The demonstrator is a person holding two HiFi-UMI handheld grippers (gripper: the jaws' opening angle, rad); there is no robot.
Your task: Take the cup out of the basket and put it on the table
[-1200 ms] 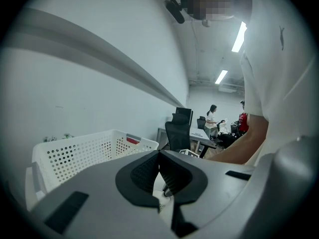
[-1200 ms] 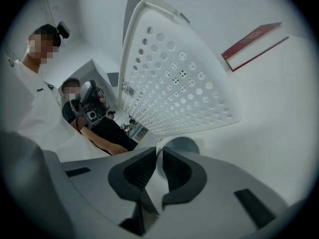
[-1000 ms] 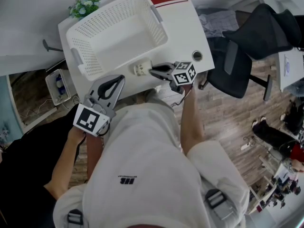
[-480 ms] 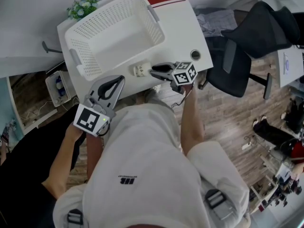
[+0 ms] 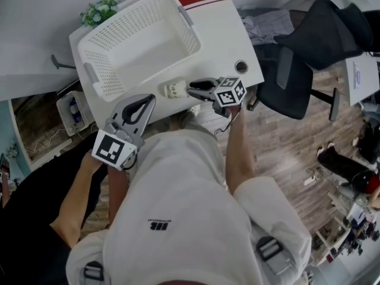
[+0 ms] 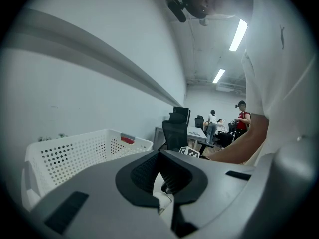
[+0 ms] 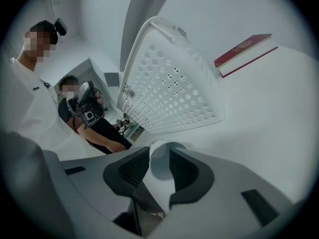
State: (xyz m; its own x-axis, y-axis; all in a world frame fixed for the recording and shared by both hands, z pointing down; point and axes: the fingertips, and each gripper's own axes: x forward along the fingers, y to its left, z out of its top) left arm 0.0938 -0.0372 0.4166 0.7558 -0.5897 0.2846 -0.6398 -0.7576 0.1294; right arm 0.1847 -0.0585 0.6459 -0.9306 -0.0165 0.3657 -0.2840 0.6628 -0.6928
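The small white cup (image 5: 174, 89) rests on the white bench (image 5: 228, 37) just beside the white perforated plastic basket (image 5: 139, 40), between the right gripper's (image 5: 191, 88) opening jaws (left gripper (image 5: 142, 104) pressed together, empty).

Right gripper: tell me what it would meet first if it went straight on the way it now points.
The cup, almost at once. It sits on the table right at the tips of the right gripper, between its opening jaws. The basket seems to lie beyond, though depth is unclear.
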